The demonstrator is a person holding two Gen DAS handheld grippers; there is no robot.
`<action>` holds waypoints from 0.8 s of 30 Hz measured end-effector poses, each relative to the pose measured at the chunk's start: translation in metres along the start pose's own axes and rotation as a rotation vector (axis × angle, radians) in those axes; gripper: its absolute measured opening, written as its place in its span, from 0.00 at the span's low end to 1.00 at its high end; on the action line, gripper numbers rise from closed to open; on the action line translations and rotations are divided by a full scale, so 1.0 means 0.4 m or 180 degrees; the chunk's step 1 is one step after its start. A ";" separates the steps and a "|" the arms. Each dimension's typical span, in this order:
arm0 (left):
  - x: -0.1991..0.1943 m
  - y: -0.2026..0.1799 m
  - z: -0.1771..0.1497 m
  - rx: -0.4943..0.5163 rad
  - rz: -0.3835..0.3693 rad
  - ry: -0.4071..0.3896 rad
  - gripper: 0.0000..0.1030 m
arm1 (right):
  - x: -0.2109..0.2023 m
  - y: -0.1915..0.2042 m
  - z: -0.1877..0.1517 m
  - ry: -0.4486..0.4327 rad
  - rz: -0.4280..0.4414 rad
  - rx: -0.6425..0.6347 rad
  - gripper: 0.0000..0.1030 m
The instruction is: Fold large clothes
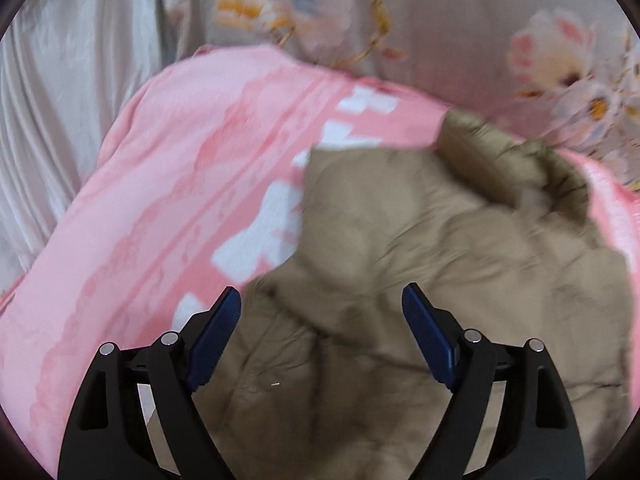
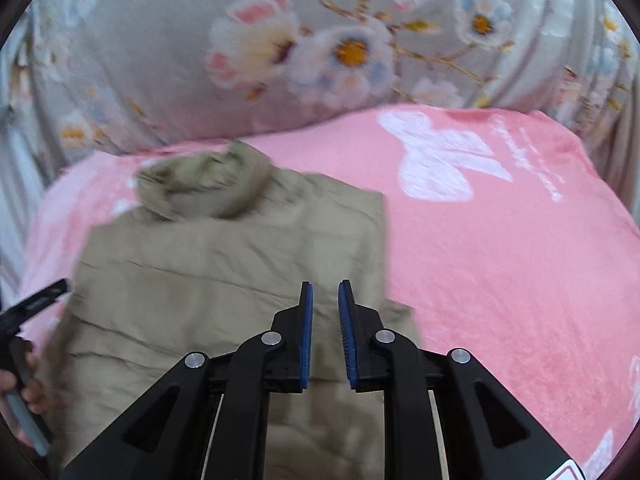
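Note:
A tan padded jacket (image 1: pixel 400 280) lies on a pink blanket (image 1: pixel 180 184), its collar (image 1: pixel 520 164) toward the far side. My left gripper (image 1: pixel 322 300) is open, its jaws wide apart just above the jacket's crumpled near part, holding nothing. In the right wrist view the jacket (image 2: pixel 208 272) lies partly folded with a straight right edge and the collar (image 2: pixel 204 188) at the far end. My right gripper (image 2: pixel 325 292) hovers over the jacket's right edge, jaws a narrow gap apart with nothing between them. The left gripper (image 2: pixel 36 304) shows at the left edge there.
The pink blanket (image 2: pixel 500 260) with white butterfly prints covers the bed. A grey floral duvet (image 2: pixel 280 48) is bunched along the far side. Pale satin fabric (image 1: pixel 60 100) lies at the left of the left wrist view.

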State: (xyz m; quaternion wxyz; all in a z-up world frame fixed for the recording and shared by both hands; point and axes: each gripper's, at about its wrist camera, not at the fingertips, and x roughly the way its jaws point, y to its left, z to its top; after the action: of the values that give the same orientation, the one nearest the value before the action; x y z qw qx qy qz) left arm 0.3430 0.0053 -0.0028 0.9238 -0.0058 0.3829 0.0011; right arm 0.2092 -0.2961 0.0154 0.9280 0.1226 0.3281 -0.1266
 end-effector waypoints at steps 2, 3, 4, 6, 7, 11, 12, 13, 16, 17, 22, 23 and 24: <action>-0.028 -0.055 0.036 0.0072 -0.0132 -0.0059 0.79 | 0.016 0.061 0.026 0.0039 0.0262 -0.0078 0.16; -0.029 -0.078 0.046 0.0111 -0.0162 -0.0063 0.80 | 0.033 0.092 0.031 0.0058 0.0325 -0.0141 0.16; -0.020 -0.115 0.055 0.0191 -0.0192 -0.0046 0.81 | 0.064 0.135 0.036 0.0080 0.0328 -0.0241 0.16; 0.018 -0.174 0.055 0.0310 -0.0155 0.0052 0.81 | 0.122 0.183 0.032 0.0199 0.0344 -0.0321 0.16; 0.034 -0.192 0.049 0.0346 -0.0125 0.0084 0.81 | 0.144 0.198 0.024 0.0264 0.0373 -0.0333 0.16; 0.103 -0.217 -0.002 0.0379 -0.0068 0.0209 0.81 | 0.217 0.241 -0.037 0.0415 0.0296 -0.0502 0.16; 0.115 -0.211 -0.017 0.0350 -0.0075 0.0209 0.82 | 0.223 0.244 -0.053 0.0398 0.0278 -0.0544 0.16; 0.121 -0.204 -0.027 0.0333 -0.0083 0.0189 0.85 | 0.228 0.248 -0.069 0.0369 0.0262 -0.0594 0.16; 0.125 -0.199 -0.049 0.0347 -0.0070 0.0092 0.86 | 0.231 0.242 -0.094 0.0301 0.0265 -0.0616 0.16; 0.126 -0.201 -0.054 0.0358 -0.0051 0.0069 0.86 | 0.231 0.242 -0.096 0.0292 0.0261 -0.0617 0.16; 0.132 -0.212 -0.073 0.0428 0.0057 -0.0030 0.87 | 0.243 0.248 -0.108 0.0258 0.0221 -0.0644 0.16; 0.133 -0.213 -0.074 0.0437 0.0071 -0.0036 0.87 | 0.245 0.247 -0.108 0.0259 0.0224 -0.0639 0.16; 0.135 -0.214 -0.074 0.0443 0.0078 -0.0039 0.87 | 0.246 0.245 -0.108 0.0261 0.0235 -0.0629 0.16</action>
State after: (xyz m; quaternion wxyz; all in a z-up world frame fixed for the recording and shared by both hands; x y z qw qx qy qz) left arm 0.3609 -0.0809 -0.0612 0.9242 0.0631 0.3764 -0.0141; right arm 0.2893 -0.2059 -0.0660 0.9254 0.0476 0.3719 -0.0543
